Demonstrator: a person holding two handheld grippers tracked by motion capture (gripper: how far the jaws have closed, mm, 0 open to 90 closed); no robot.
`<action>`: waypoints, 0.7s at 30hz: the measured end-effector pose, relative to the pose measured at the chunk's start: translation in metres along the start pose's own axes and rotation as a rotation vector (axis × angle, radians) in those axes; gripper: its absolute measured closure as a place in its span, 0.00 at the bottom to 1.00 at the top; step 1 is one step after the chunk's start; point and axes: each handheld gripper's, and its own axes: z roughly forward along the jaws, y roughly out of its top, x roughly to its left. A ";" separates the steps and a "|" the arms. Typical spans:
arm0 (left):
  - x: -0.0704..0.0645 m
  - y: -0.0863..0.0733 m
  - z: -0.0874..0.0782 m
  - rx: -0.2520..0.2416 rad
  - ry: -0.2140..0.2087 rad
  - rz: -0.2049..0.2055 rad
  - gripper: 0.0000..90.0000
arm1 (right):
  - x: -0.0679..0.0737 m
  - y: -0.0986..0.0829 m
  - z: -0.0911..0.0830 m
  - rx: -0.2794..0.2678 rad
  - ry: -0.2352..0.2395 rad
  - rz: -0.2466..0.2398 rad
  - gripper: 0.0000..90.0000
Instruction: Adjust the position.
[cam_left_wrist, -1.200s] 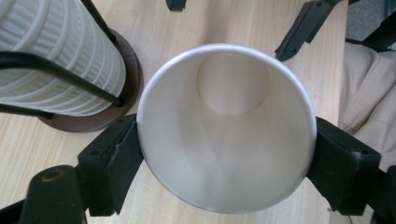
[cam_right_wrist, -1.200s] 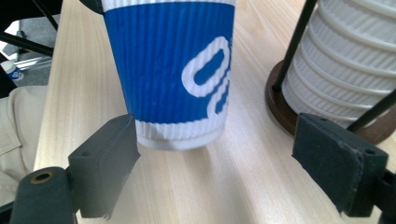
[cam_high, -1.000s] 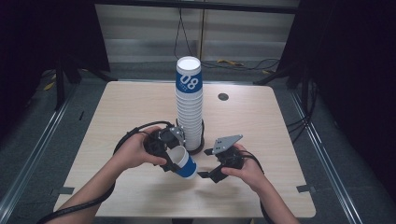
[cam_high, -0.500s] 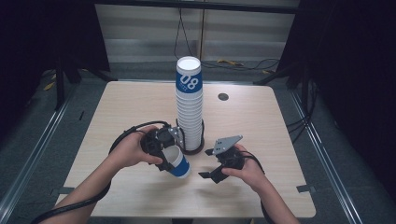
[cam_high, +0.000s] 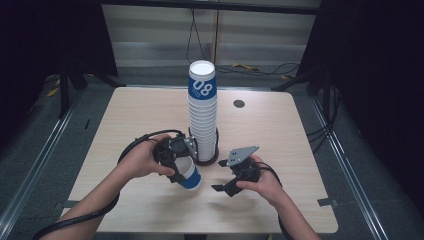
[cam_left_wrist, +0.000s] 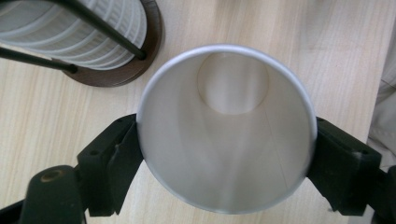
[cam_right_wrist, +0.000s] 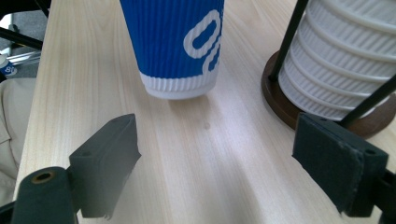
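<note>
A blue and white paper cup (cam_high: 189, 175) stands tilted on the table, with my left gripper (cam_high: 176, 159) shut on its rim. In the left gripper view I look down into the cup's white inside (cam_left_wrist: 224, 126), both jaws pressed against its sides. My right gripper (cam_high: 225, 189) is open just right of the cup, low over the table. Its view shows the cup's ribbed blue side (cam_right_wrist: 175, 42) ahead of the jaws, nothing between them. A tall stack of cups (cam_high: 202, 115) stands in a dark wire holder (cam_high: 205, 161) behind the cup.
The holder's round brown base (cam_right_wrist: 280, 100) and thin black rods (cam_right_wrist: 289, 37) stand close to the right jaw. A small dark disc (cam_high: 239, 104) sits in the tabletop at the back right. Black cables (cam_high: 145, 140) loop from the left gripper.
The left gripper has carried the cup slightly toward the front edge and set it lower on the table. The right gripper has stayed almost still.
</note>
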 end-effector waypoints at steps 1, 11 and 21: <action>0.001 0.001 0.000 0.009 -0.006 0.015 0.20 | 0.001 0.000 0.002 -0.003 0.005 0.003 0.15; -0.002 0.006 0.003 0.042 0.012 0.053 0.20 | 0.004 0.004 0.017 -0.027 0.022 -0.002 0.16; -0.005 0.014 0.009 0.027 0.007 0.076 0.20 | 0.004 0.003 0.023 -0.024 0.038 0.001 0.16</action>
